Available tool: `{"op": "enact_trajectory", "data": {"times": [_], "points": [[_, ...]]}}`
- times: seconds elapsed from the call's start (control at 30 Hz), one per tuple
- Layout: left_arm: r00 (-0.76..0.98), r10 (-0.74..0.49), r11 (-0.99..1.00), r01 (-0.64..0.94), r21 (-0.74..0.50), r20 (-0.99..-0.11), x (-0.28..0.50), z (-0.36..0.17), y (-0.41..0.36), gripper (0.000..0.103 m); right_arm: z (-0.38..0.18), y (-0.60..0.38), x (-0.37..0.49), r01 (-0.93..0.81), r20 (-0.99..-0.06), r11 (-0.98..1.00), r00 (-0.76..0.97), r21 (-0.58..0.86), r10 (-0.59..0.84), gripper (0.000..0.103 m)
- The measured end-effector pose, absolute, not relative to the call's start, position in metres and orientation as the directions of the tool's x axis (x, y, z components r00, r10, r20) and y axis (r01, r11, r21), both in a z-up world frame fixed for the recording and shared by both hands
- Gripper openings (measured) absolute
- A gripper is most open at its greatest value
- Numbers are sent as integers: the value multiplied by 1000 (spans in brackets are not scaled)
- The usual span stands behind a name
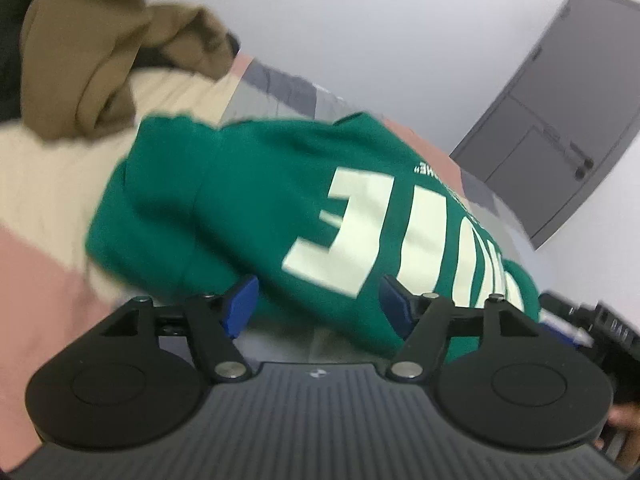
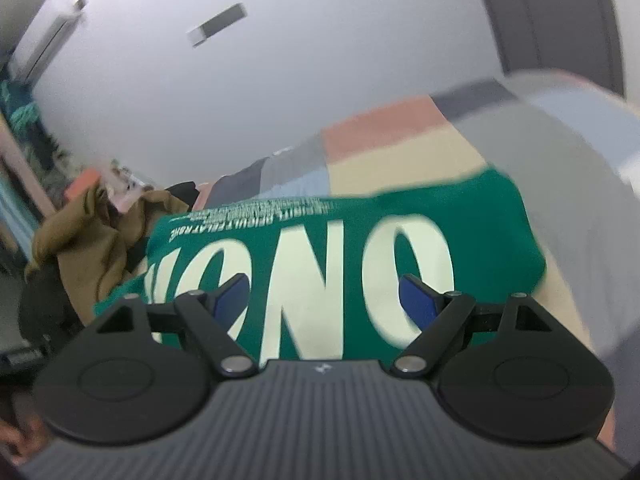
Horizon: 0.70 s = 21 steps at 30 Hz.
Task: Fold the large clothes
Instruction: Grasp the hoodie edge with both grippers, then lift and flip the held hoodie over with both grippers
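Patchwork bedspread holds one green sweatshirt, one brown garment; both claws released.

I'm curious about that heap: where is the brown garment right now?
The brown garment lies bunched at upper left in the left wrist view, on the patchwork bedspread just beyond the green sweatshirt.

- Lighting: even, soft, indoor; source not visible, no glare, weak shadows.
- Motion blur smears the green garment and bedding in both views.
- Fisheye bends the far door; corners vignette dark.
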<state>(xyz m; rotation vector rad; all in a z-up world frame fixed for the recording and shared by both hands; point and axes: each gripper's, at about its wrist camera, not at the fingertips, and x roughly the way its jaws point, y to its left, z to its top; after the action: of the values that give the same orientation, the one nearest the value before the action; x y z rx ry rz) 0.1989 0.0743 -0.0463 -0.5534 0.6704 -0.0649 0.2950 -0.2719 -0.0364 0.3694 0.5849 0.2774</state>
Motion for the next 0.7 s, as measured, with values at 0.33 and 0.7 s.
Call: {"op": "enact_trajectory", "data": {"times": [0.33,0.7], "points": [[758,-381,606,-229,-762,-530,198,-106,109,73,-76,-269,287,-67,-535,793,704,605,467,86],[807,-404,427,-251,-869,-431,224,-135,129,75,-132,-296,316,159,-517,602,706,782,485,88]]}}
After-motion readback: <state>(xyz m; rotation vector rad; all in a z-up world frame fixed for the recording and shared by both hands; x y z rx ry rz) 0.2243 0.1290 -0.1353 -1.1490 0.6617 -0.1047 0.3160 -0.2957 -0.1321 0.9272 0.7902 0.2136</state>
